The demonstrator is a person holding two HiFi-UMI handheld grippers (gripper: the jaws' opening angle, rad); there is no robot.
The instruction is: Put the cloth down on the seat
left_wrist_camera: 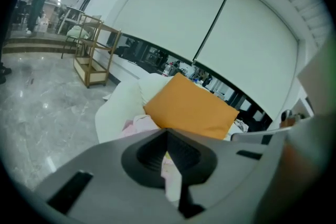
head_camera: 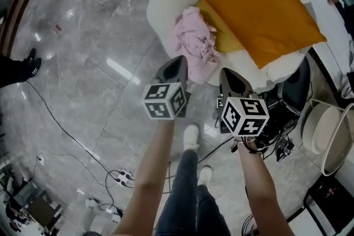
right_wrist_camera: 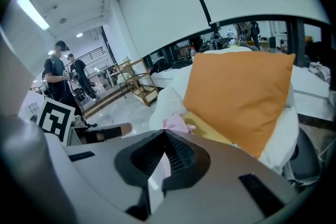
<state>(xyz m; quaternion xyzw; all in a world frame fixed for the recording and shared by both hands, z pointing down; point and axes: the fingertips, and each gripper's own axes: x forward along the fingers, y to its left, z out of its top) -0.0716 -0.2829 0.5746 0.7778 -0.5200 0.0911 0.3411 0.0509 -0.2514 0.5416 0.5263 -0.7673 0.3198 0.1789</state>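
A crumpled pink cloth (head_camera: 193,41) lies on the front of the white padded seat (head_camera: 166,3), its lower end hanging over the edge. It also shows in both gripper views (left_wrist_camera: 137,124) (right_wrist_camera: 176,124). Behind it leans a big orange cushion (head_camera: 260,3) over a yellow one (head_camera: 227,36). My left gripper (head_camera: 180,58) is just left of the cloth's hanging end, with its jaws shut tip to tip (left_wrist_camera: 168,132) and nothing seen pinched. My right gripper (head_camera: 227,71) is to the cloth's lower right, jaws likewise shut (right_wrist_camera: 165,132).
Grey marble floor with cables (head_camera: 116,177) lies around my white shoes (head_camera: 191,135). A black chair (head_camera: 296,88) and a round white tub (head_camera: 326,130) stand to the right. A wooden rack (left_wrist_camera: 94,57) is far left; people (right_wrist_camera: 58,78) stand in the distance.
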